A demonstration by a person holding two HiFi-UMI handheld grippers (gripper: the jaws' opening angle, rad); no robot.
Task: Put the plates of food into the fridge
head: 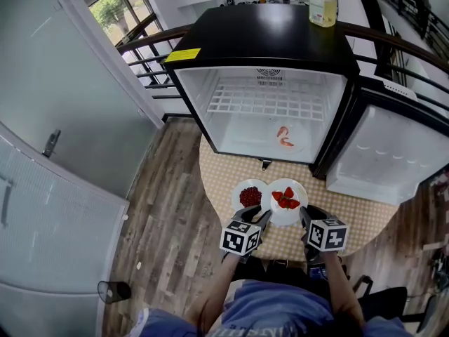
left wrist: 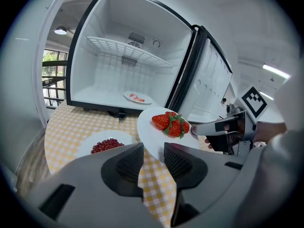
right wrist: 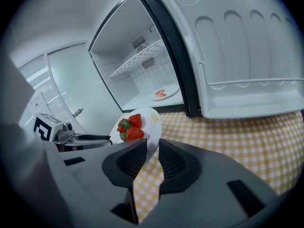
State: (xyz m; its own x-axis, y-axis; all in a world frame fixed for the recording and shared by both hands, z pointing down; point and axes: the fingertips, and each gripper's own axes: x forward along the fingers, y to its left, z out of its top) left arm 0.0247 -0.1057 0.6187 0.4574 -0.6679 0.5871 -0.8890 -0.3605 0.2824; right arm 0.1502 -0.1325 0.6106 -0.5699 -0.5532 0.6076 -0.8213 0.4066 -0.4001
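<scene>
A white plate of strawberries point(head: 286, 201) hangs just above the table, in front of the open fridge point(head: 266, 48). My left gripper point(head: 265, 216) is shut on the plate's left rim, and my right gripper point(head: 303, 215) is shut on its right rim. In the left gripper view the plate point(left wrist: 156, 129) runs down between the pads point(left wrist: 130, 163). The right gripper view shows its edge point(right wrist: 153, 122) pinched the same way. A second plate with red berries point(head: 250, 196) lies on the table to the left. A third plate of food point(head: 285, 137) sits on the fridge floor.
The round table point(head: 351, 220) has a yellow checked cloth. The fridge door point(head: 393, 153) stands open at the right. A wire shelf point(head: 270, 102) crosses the fridge's upper half. A bottle of yellow liquid point(head: 323, 2) stands on top of the fridge. A pale wall point(head: 56, 118) is on the left.
</scene>
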